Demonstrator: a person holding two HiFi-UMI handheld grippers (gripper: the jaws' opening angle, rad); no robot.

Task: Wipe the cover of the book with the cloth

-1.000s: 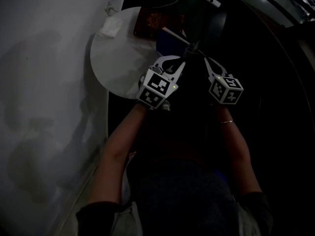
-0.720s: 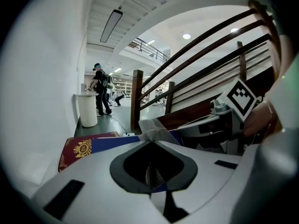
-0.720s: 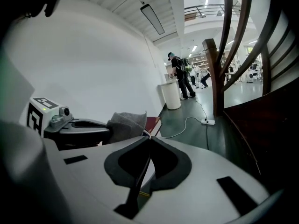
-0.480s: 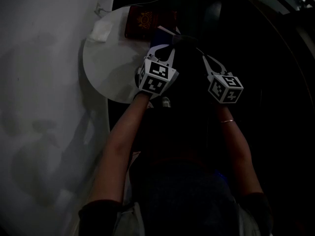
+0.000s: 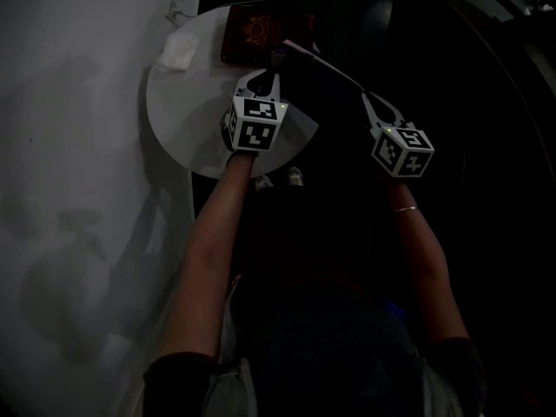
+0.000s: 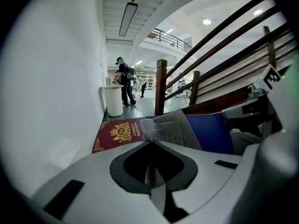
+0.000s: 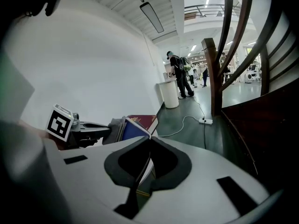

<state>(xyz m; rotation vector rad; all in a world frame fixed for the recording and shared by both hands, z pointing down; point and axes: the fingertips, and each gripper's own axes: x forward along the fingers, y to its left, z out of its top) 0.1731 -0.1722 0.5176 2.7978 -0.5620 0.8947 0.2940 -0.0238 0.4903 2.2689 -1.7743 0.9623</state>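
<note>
A blue-covered book (image 5: 321,69) hangs tilted over the edge of the round white table (image 5: 187,115). My right gripper (image 5: 365,95) is shut on its right edge; in the right gripper view the jaws (image 7: 149,136) pinch the cover (image 7: 133,129). My left gripper (image 5: 261,76) is shut on a folded grey cloth (image 6: 169,129), which juts from the jaws (image 6: 153,143) beside the blue cover (image 6: 212,132). Whether the cloth touches the cover I cannot tell. A maroon book with a gold crest (image 5: 261,31) lies flat on the table's far side (image 6: 119,133).
A white crumpled paper (image 5: 178,52) lies on the table's far left. A white wall (image 5: 78,146) runs along the left. A dark wooden stair rail (image 6: 219,55) stands to the right. A power strip with a cable (image 7: 205,121) lies on the floor beyond.
My left gripper has moved left and away from me, out over the table, with the cloth in it. The right gripper with the blue book has hardly moved.
</note>
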